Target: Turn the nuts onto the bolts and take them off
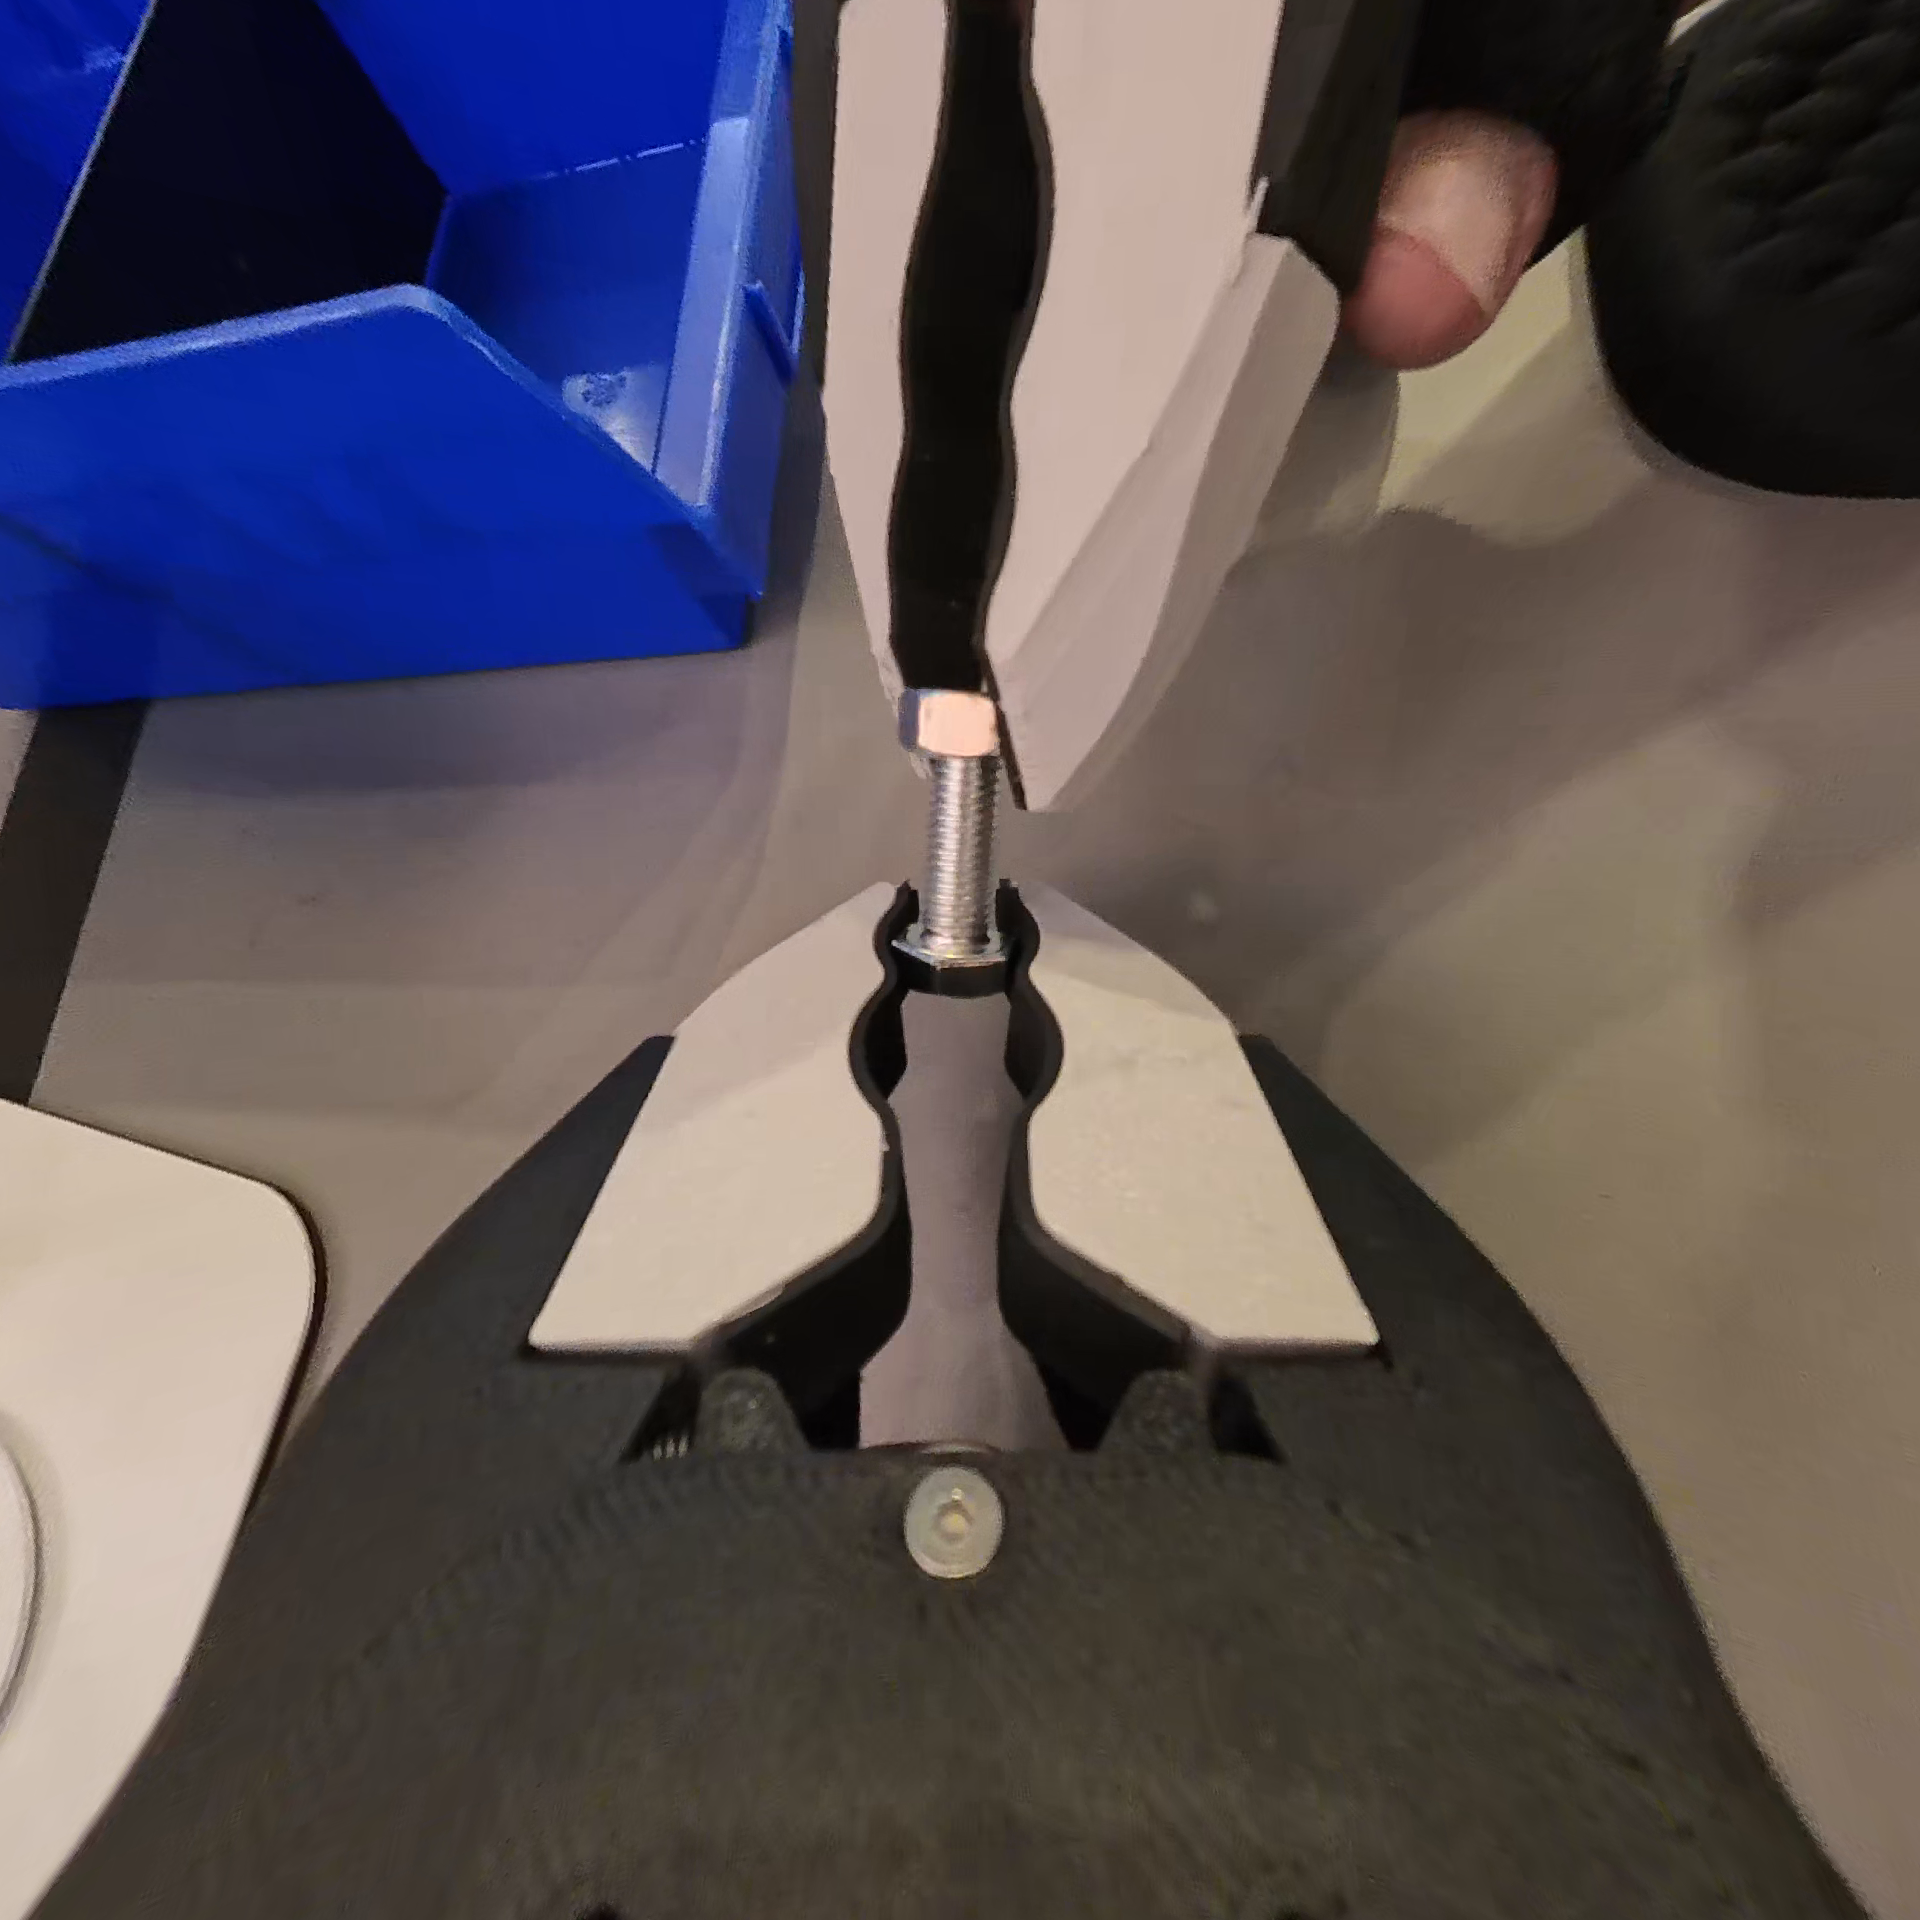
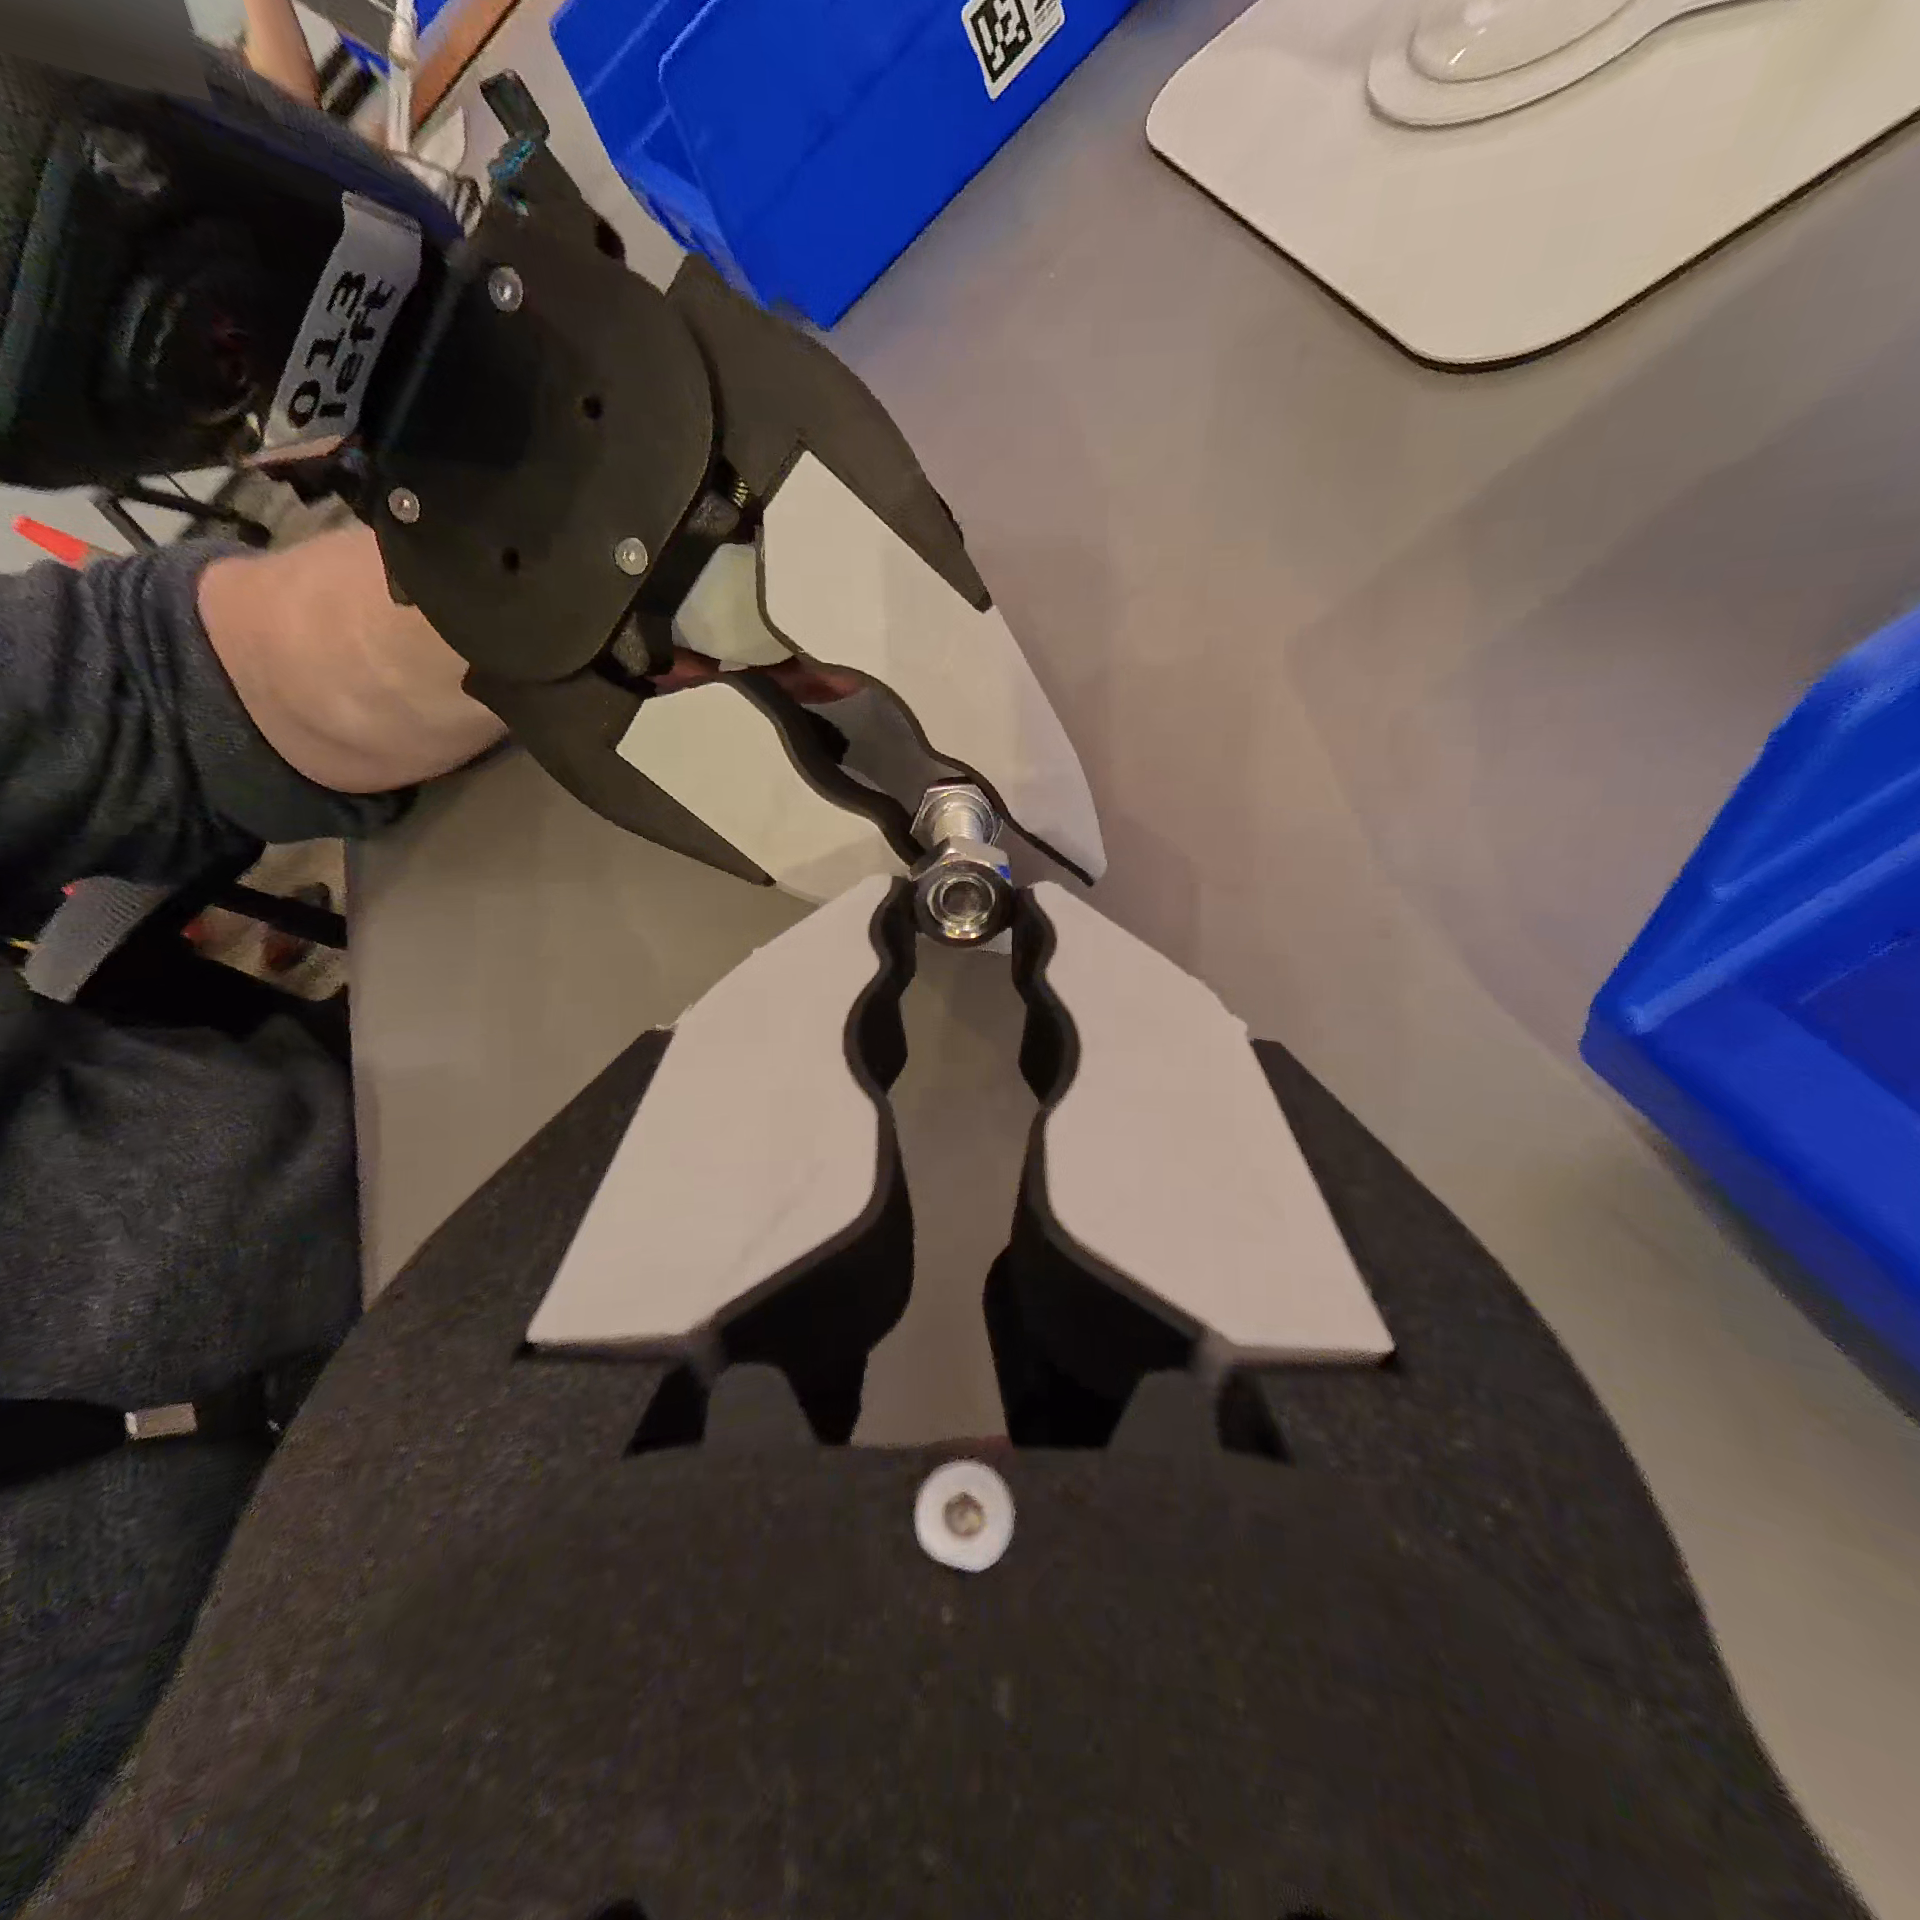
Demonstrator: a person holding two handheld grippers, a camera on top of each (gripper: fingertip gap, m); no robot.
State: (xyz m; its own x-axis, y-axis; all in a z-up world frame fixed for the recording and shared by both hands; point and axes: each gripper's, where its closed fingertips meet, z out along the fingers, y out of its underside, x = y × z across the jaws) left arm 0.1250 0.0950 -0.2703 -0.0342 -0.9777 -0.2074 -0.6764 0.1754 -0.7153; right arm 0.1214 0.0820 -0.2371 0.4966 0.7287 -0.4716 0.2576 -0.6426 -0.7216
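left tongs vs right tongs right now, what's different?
Left tongs clamp the nut; right tongs clamp the bolt by its hex head. In the left wrist view, left tongs show flat, right tongs edge-on, tips opposed. Shared: both shut, same black-and-white build.

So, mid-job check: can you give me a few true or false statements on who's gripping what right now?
1. The left gripper is shut on the nut. True.
2. The right gripper is open and clear of the bolt. False: it is shut on the bolt's head.
3. The nut lies loose on the table. False: it sits on the bolt's threaded shaft, held in the air.
4. Bare thread shows between the head and the nut. True.
5. A blue bin stands on the table. True.
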